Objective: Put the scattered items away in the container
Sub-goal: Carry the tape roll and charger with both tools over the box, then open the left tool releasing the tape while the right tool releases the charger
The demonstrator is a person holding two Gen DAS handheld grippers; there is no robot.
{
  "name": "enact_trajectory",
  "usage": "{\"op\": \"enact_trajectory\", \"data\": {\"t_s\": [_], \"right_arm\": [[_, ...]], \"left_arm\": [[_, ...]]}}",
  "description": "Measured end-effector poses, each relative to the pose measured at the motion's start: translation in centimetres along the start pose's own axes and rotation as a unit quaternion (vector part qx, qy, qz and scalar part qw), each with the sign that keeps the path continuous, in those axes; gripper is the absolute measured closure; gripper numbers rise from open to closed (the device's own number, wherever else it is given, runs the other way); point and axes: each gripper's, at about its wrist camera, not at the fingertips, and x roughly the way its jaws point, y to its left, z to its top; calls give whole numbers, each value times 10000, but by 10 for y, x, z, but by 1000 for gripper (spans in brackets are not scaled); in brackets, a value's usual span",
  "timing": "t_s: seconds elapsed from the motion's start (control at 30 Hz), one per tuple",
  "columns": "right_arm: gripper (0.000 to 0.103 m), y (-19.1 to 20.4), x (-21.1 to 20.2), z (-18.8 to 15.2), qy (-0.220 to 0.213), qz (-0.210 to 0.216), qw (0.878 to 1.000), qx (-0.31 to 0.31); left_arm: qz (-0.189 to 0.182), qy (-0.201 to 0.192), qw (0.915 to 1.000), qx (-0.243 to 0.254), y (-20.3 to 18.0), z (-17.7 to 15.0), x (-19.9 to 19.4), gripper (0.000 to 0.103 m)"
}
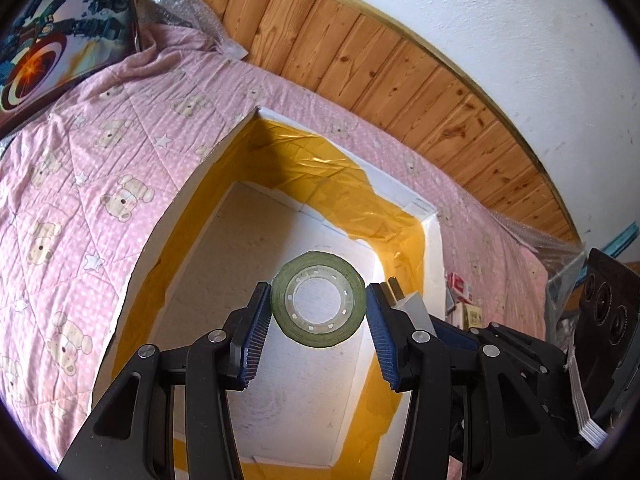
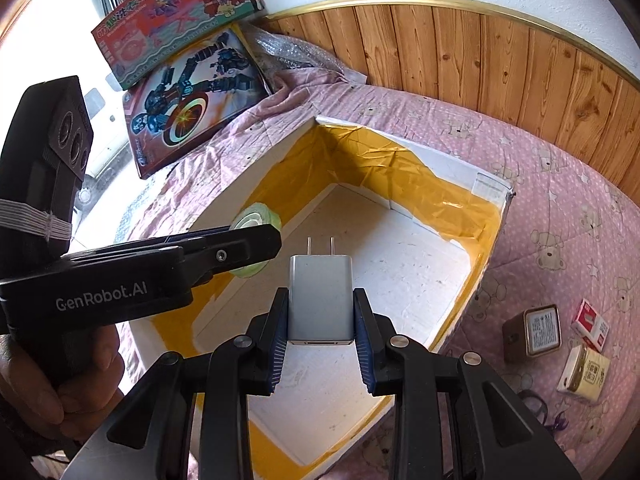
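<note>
**Over the box: tape roll and charger held, both above the open container**

Above the white foam box [image 1: 434,248] on the bed, the left gripper [image 1: 318,306] held a green tape roll [image 1: 318,304], jaws set narrow against opposite sides of its outer edge, roll face toward the camera. Roll: dull olive-green tape wound on a translucent plastic core with small slots round the ring. Judged light and stiff; the rim grip across the diameter looked sound, though the curved edge could pivot between flat pads if the squeeze eased.

Right gripper [image 2: 320,320] was closed on a charger plug [image 2: 321,298], jaws pressed on its two side faces, the two metal prongs pointing away from the camera. Charger: small grey-silver block, smooth matte shell, rounded corners. Judged rigid, a little heavier than the tape, and slippery on the flat faces; best held low on the body, as here, clear of the prongs.

Box interior: yellow tape lining the walls, white floor; no loose items seen inside.

Three small cartons [image 2: 560,336] lay on the pink quilt [image 2: 560,208] beside the box, well apart from both grippers.
</note>
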Motion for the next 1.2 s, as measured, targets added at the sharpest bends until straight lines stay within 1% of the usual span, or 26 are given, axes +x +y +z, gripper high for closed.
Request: {"op": "enact_trajectory", "data": {"t_s": [0.33,0.4,0.7,1.0,1.2], "right_arm": [[71,-20,37,24,354,-287,9990,-46],[71,-22,44,28,440,-364,9983,-70],[71,-32,76,47,880,-611,9941,-151],[71,-35,103,64,1315,-911,9861,-460],[71,-38,121,67,1567,-1017,9806,-587]], "left_arm": [[188,403,9988,-189,5,24,40,54],[127,516,9982,-288,7,31,49,53],[288,713,9965,-342,8,43,79,53],[494,895,9941,-357,14,49,107,53],[598,947,9932,-313,18,54,122,53]]}}
